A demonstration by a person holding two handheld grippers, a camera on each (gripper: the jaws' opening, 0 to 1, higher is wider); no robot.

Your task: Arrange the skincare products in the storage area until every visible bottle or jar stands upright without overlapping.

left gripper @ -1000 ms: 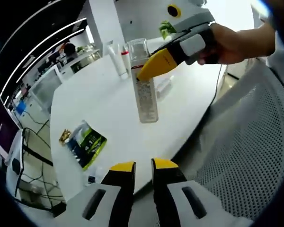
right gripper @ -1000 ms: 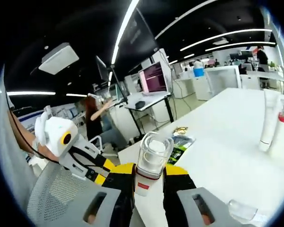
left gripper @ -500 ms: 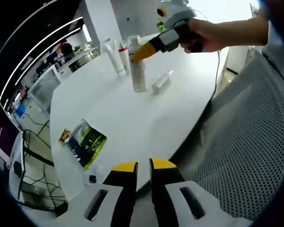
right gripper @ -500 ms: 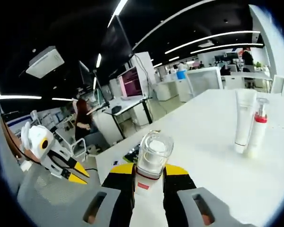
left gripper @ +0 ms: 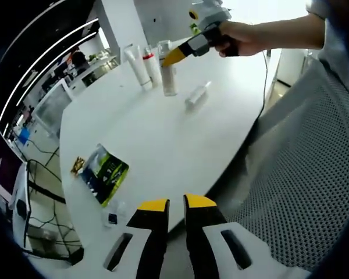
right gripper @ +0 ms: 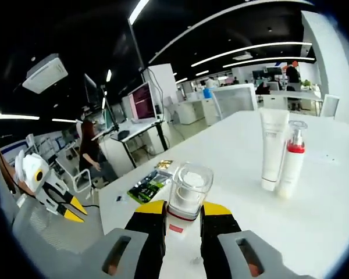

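**Clear bottle carried to the far side of the table, beside the upright tube and pump**

Carried away from the left gripper over the last second, the clear bottle (left gripper: pixel 168 72) now stands far across the white table (left gripper: pixel 163 139), upright and just beside the white tube (left gripper: pixel 137 65) and the red-collared pump bottle (left gripper: pixel 151 65). At 1.0 s ago it hung much nearer the left gripper's camera.

Nearest in the left gripper view, the left gripper (left gripper: pixel 174 204) hovers off the table's near edge with its yellow-tipped jaws drawn close, only a narrow gap between them and nothing in it. Just past the edge lies a dark green-and-yellow packet (left gripper: pixel 103 173), flat; its print is too small to read. Farther on, a small clear bottle (left gripper: pixel 198 95) lies on its side, apart from the 3 upright items. A bare forearm and hand (left gripper: pixel 244 38) reach in from the right, level above the table, holding the right gripper (left gripper: pixel 175 53) against the clear bottle's top.

In the right gripper view, the right gripper (right gripper: pixel 182 209) is clamped on the clear bottle (right gripper: pixel 186 195) below its transparent cap; a small red label sits on the neck, its writing unreadable. Beyond it stand the white tube (right gripper: pixel 273 148), bearing faint grey text too blurred to read, and the pump bottle (right gripper: pixel 291 165), the 2 side by side.
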